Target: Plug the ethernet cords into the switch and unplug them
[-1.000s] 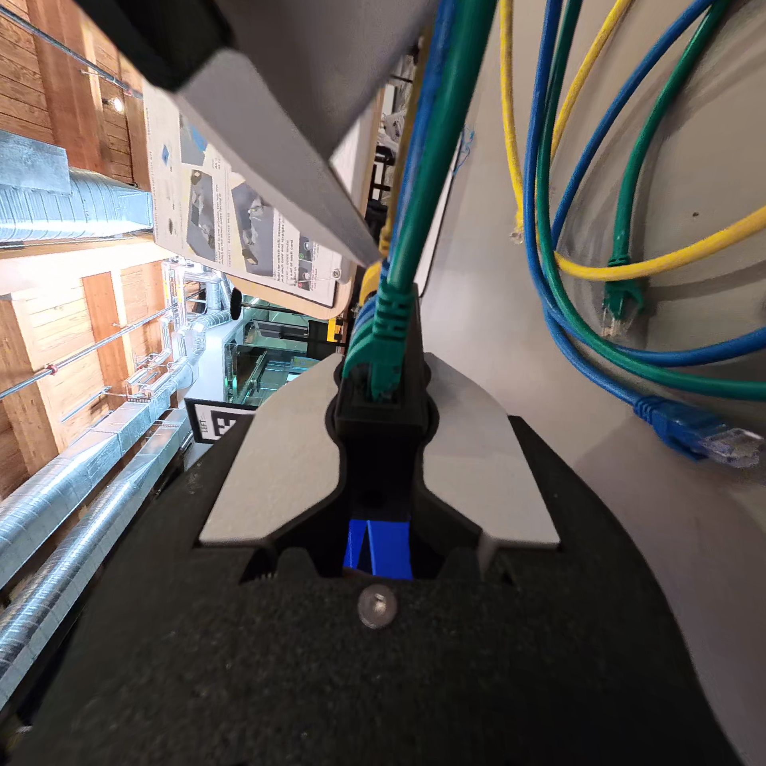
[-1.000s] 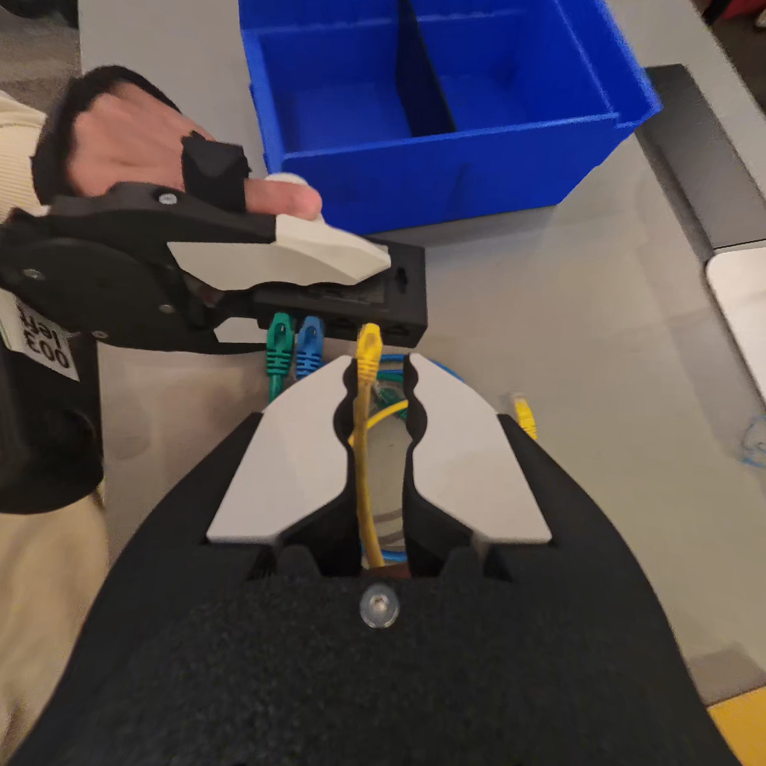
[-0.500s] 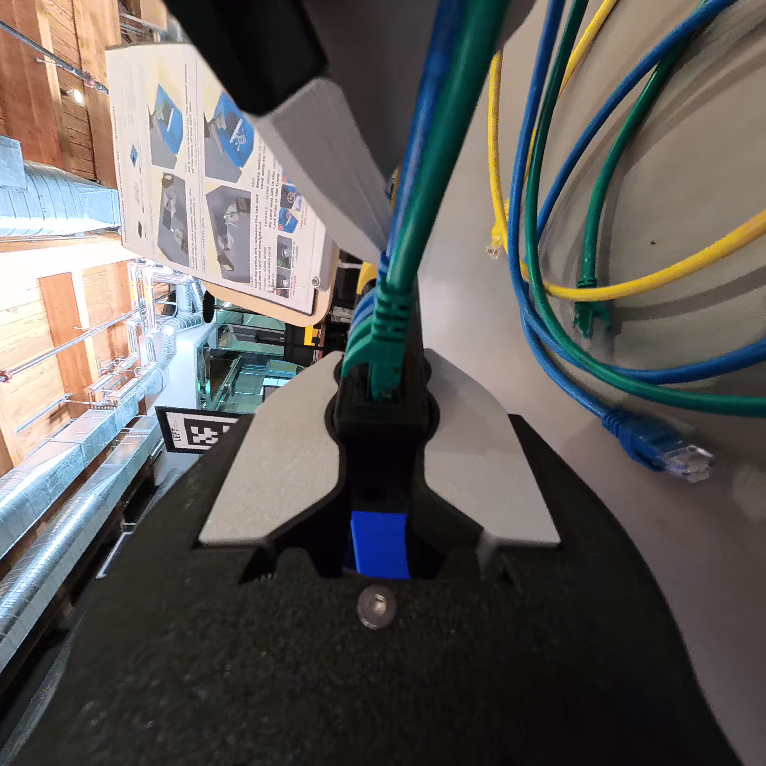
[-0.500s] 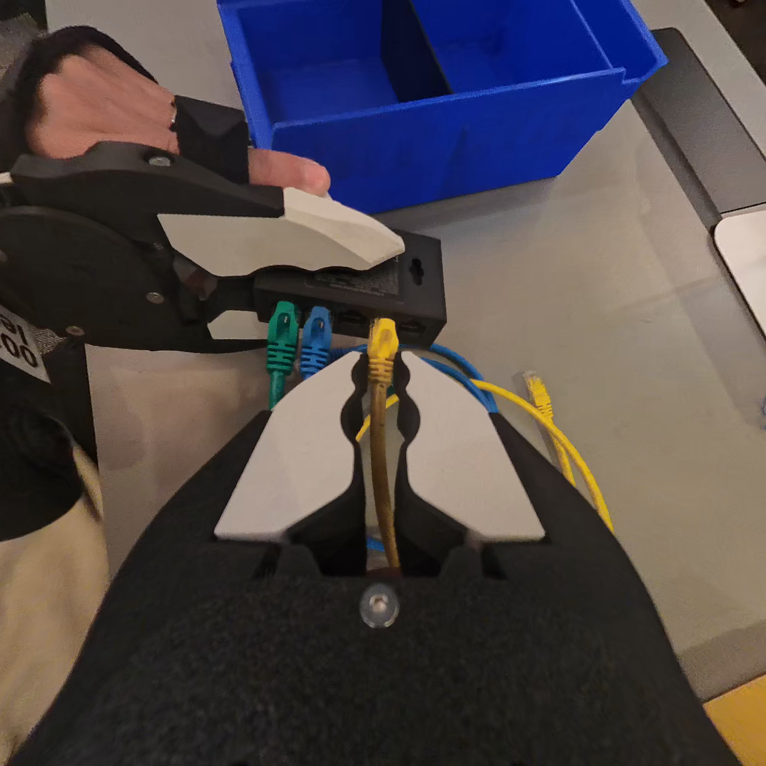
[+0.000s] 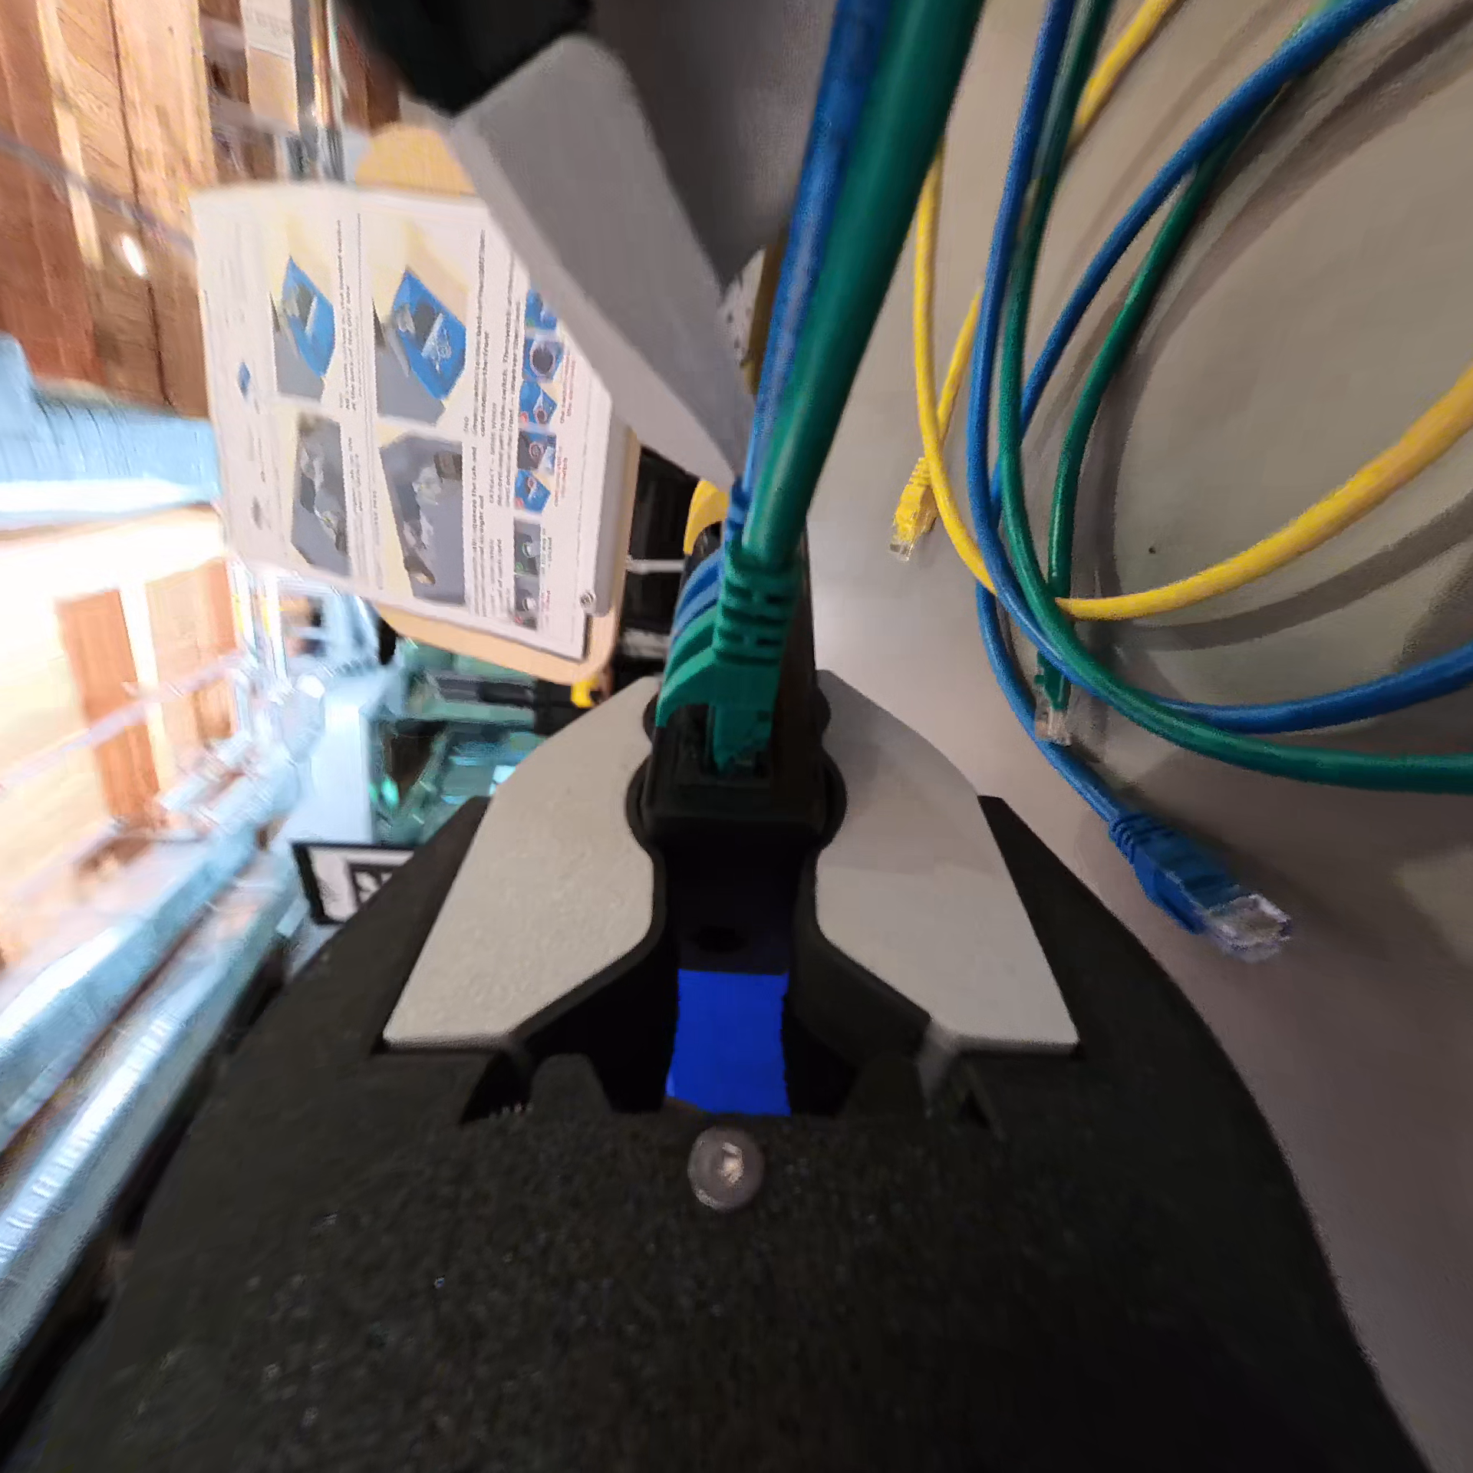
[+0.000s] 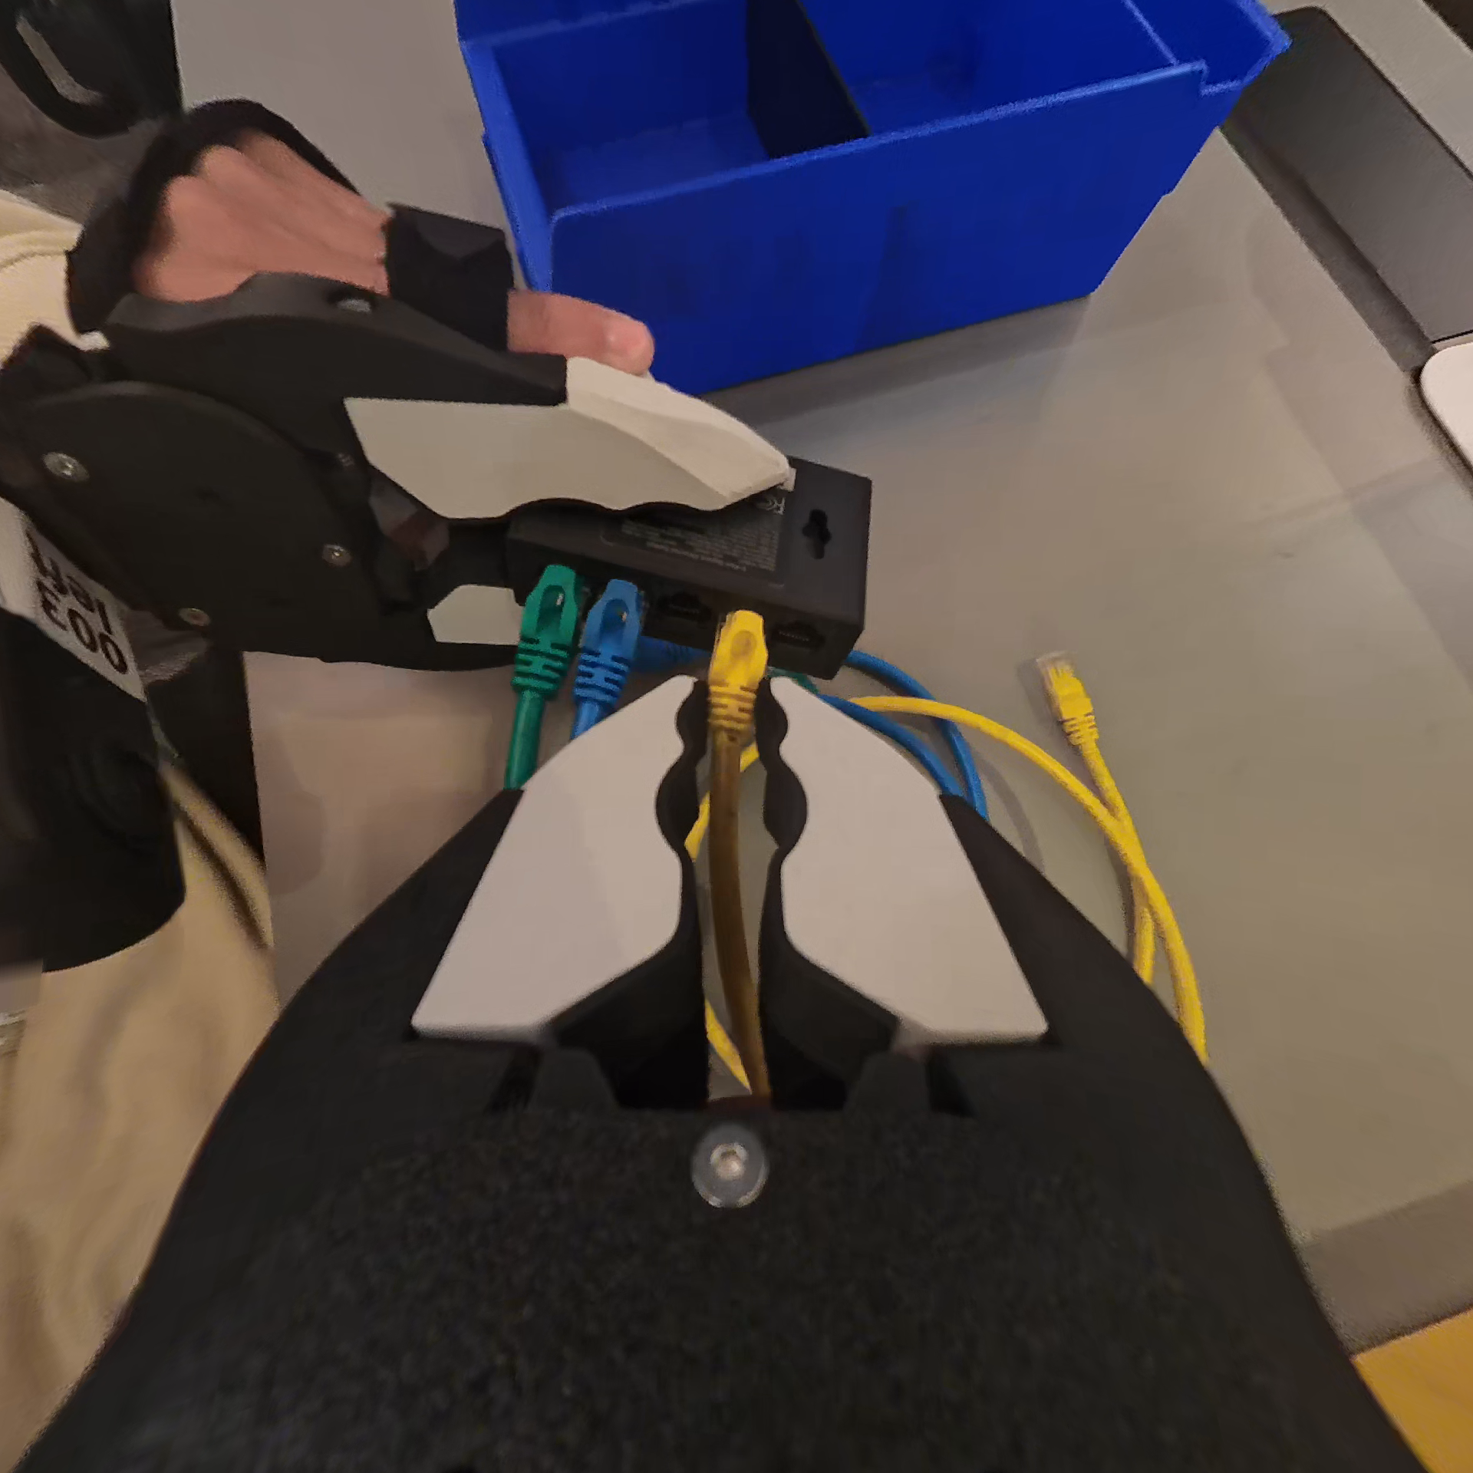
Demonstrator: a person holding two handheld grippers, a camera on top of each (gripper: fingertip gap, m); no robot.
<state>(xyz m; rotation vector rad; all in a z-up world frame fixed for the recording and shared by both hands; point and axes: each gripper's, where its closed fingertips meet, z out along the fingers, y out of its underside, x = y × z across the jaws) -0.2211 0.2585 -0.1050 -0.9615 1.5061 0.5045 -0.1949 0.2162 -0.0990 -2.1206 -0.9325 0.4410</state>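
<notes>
The left gripper point(image 6: 606, 550) is closed on one end of the black switch point(image 6: 717, 558) and holds it up above the grey worktop point(image 6: 1156, 558), with the row of ports facing the right gripper point(image 6: 729, 701). In the right wrist view, the green cord point(image 6: 546, 630) and the blue cord point(image 6: 610, 638) sit in the two ports nearest the left gripper. The yellow cord point(image 6: 737, 661) runs between the right gripper's fingers, which are closed almost fully around it just behind the plug; the plug's tip is at a port directly ahead, but I cannot tell if it is fully seated.

I judge the plugging part about half done: two cords are in and a third is going in. One port between blue and yellow and one beyond the yellow look empty. To the right of the right gripper, a loose yellow plug point(image 6: 1064, 685) lies on the worktop. In the left wrist view, a loose blue plug point(image 5: 1203, 893) and a loose green plug point(image 5: 1052, 701) lie to its right. All the unplugging is still left.
</notes>
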